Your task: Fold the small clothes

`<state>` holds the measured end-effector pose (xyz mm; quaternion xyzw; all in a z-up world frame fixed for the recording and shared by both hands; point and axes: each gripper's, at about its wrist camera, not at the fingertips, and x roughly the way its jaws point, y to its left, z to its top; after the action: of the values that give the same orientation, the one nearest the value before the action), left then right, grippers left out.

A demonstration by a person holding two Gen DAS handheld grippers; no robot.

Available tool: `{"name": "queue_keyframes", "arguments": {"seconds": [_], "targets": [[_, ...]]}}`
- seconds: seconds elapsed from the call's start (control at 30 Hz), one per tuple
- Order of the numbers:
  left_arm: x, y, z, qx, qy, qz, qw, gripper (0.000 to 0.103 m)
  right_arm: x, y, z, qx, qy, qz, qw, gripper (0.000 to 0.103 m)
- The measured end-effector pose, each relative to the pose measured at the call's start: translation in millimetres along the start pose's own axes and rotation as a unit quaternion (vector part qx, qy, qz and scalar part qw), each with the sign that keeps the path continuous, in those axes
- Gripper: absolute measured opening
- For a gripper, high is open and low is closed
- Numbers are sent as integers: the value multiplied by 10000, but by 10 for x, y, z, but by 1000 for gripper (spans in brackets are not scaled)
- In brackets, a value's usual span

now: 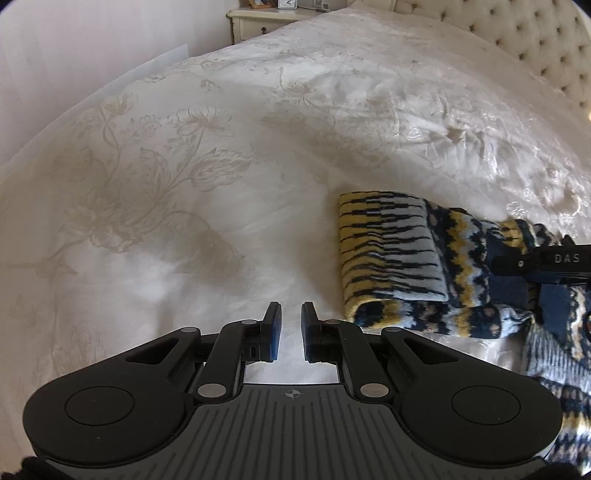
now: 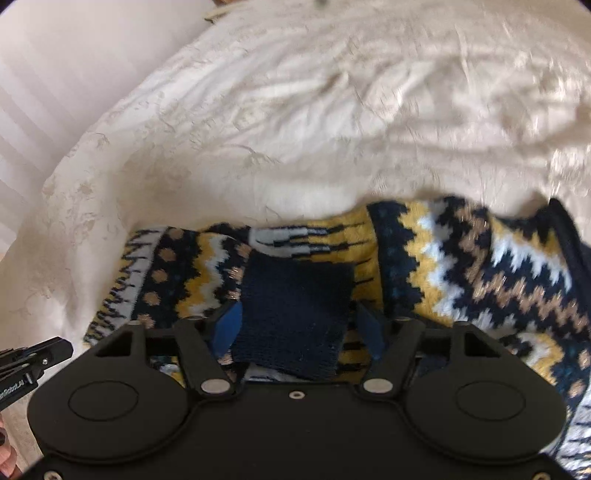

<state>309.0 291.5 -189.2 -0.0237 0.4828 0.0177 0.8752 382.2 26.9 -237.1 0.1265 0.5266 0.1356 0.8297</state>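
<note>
While the cream bedspread (image 1: pixel 229 155) with its faint flower pattern fills most of both views, we see a padded, buttoned headboard (image 1: pixel 532 40) curving along the upper right of the left wrist view and a pale nightstand (image 1: pixel 258 22) at the top centre, with small items on it too tiny for us to make out.

Next in size comes the knitted sweater (image 2: pixel 461 266), patterned in navy, yellow, white and tan zigzags and dots. In the right wrist view it lies across the middle and lower right of the frame on the bedspread; in the left wrist view it sits at the right edge, partly folded, with its striped inner side turned up.

Our right gripper (image 2: pixel 295 328) stands at the lower centre of its view, jaws partly apart, with a plain navy cuff (image 2: pixel 295 314) of the sweater lying between the blue pads (image 2: pixel 229 325). We cannot tell whether the pads press on it.

Our left gripper (image 1: pixel 291 332) hovers at the lower centre of its view over bare bedspread, just left of the sweater, its jaws nearly together with only a narrow gap and nothing between them.
</note>
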Motion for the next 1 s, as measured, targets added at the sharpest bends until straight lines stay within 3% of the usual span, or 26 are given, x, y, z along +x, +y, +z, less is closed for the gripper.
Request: {"name": "queue_keyframes", "arguments": {"seconds": [0.1, 0.17, 0.23, 0.37, 0.53, 0.73, 1.0], "targets": [[9, 10, 19, -26, -81, -11, 10000, 11, 42, -81, 1, 358, 13, 79, 9993, 66], [8, 14, 35, -82, -90, -19, 9999, 11, 45, -109, 7, 487, 48, 164, 9987, 55], [3, 15, 49, -118, -105, 7, 9999, 11, 32, -107, 23, 495, 110, 164, 9986, 17], [-54, 1, 57, -123, -141, -7, 9998, 11, -189, -61, 69, 630, -16, 366, 9973, 17], [-163, -68, 70, -54, -232, -74, 9997, 11, -802, 130, 160, 204, -457, 365, 9981, 17], [-367, -310, 69, 167, -414, -271, 9986, 11, -1572, -19, 210, 54, -932, -129, 9955, 17], [-642, -820, -63, 616, -531, -560, 9951, 11, -2495, -785, 96, 553, -1422, -1016, 9831, 17]]}}
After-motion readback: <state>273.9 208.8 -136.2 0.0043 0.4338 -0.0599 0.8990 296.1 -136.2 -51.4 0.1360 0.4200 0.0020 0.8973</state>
